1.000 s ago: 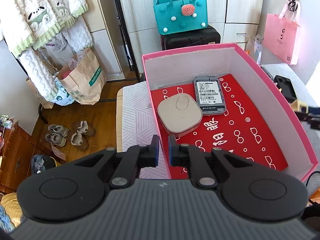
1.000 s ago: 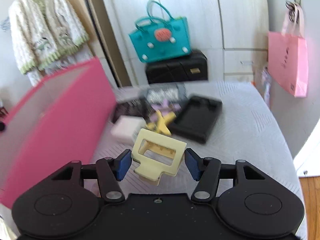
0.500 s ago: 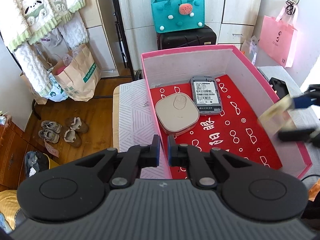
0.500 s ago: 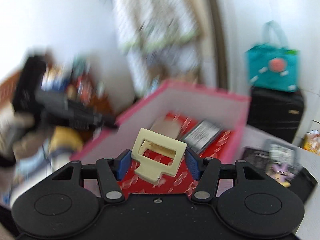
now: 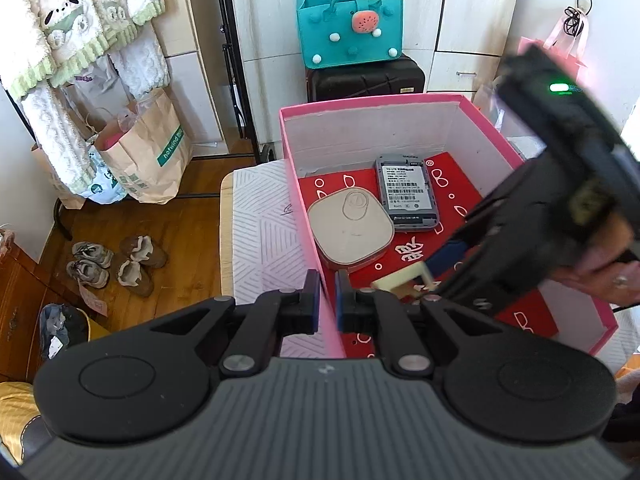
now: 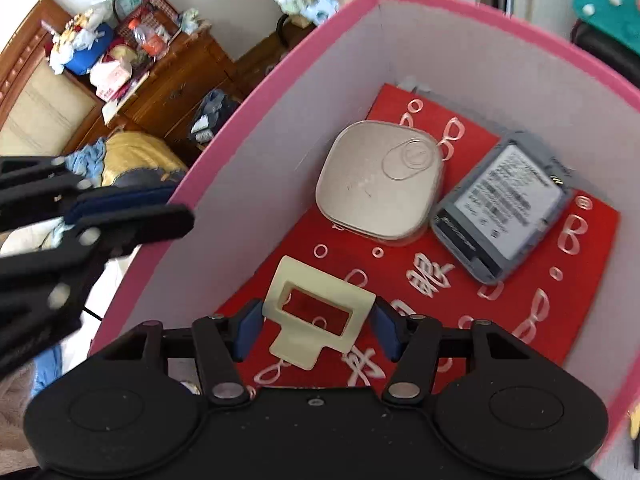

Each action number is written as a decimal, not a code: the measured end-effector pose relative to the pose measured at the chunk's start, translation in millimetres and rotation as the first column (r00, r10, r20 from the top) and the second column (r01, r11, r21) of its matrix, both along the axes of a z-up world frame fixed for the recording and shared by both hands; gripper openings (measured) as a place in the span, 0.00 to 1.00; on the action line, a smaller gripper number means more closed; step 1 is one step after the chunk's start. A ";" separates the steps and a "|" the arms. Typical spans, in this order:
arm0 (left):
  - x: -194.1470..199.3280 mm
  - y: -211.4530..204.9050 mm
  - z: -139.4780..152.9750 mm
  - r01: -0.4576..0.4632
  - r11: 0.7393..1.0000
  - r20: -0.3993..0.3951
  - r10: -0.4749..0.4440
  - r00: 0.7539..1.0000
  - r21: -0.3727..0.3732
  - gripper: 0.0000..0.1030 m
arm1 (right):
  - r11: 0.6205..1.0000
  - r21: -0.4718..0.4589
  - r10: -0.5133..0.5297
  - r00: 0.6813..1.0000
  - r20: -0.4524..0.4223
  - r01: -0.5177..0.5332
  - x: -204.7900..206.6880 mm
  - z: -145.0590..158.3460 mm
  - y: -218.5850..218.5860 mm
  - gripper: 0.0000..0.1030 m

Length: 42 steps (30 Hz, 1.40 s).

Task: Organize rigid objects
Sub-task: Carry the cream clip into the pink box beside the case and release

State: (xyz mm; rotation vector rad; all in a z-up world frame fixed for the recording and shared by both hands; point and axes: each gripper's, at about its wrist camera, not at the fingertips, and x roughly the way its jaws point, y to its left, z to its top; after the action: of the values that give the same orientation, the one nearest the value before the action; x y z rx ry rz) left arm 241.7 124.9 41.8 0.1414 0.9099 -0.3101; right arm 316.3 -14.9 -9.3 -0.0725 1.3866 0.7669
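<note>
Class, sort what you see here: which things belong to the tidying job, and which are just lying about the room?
Part of the job: pink box, cream clip in the right tool, beige square case, grey device.

Just lying about: teal bag, paper bag, shoes.

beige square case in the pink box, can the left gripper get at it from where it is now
Probably not straight away. The left gripper is shut on the pink box's near wall, so it must let go first. After that, the beige square case lies just inside that wall, uncovered, with the right gripper and its cream clip nearby.
</note>
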 end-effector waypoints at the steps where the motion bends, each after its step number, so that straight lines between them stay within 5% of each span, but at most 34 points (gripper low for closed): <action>1: 1.2 0.0 -0.4 -0.005 1.000 -0.003 0.005 1.000 -0.003 0.07 | 1.000 -0.011 0.001 1.000 -0.007 -0.001 3.3 -4.1 2.4 0.61; 20: 1.1 3.2 0.0 -0.003 0.999 -0.015 0.003 1.000 -0.032 0.07 | 0.991 -0.029 -0.123 0.979 0.160 0.130 24.2 -0.3 4.7 0.57; 26: -2.1 3.8 0.1 -0.010 0.999 0.000 0.010 1.000 -0.035 0.07 | 0.990 0.106 -0.103 0.985 0.139 0.089 7.1 42.2 -31.4 0.59; 33: -8.3 4.3 3.8 -0.008 0.999 0.046 0.011 0.999 -0.050 0.07 | 0.961 0.243 -0.207 0.933 0.294 0.136 -53.5 103.6 -103.7 0.59; 39: -8.1 1.6 4.5 -0.021 0.999 0.051 0.023 0.998 -0.042 0.07 | 0.939 0.314 -0.266 0.881 0.392 0.144 -104.5 96.0 -147.4 0.60; 42: -13.1 -2.8 4.8 -0.002 0.999 0.043 0.004 0.999 -0.052 0.07 | 0.935 0.317 -0.297 0.842 0.451 0.160 -124.0 86.0 -169.7 0.72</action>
State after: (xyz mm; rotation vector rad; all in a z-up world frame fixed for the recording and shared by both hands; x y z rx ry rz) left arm 228.6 122.1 46.6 0.0986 0.8583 -0.3268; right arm 192.3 -184.6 76.8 0.1068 0.7754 0.6660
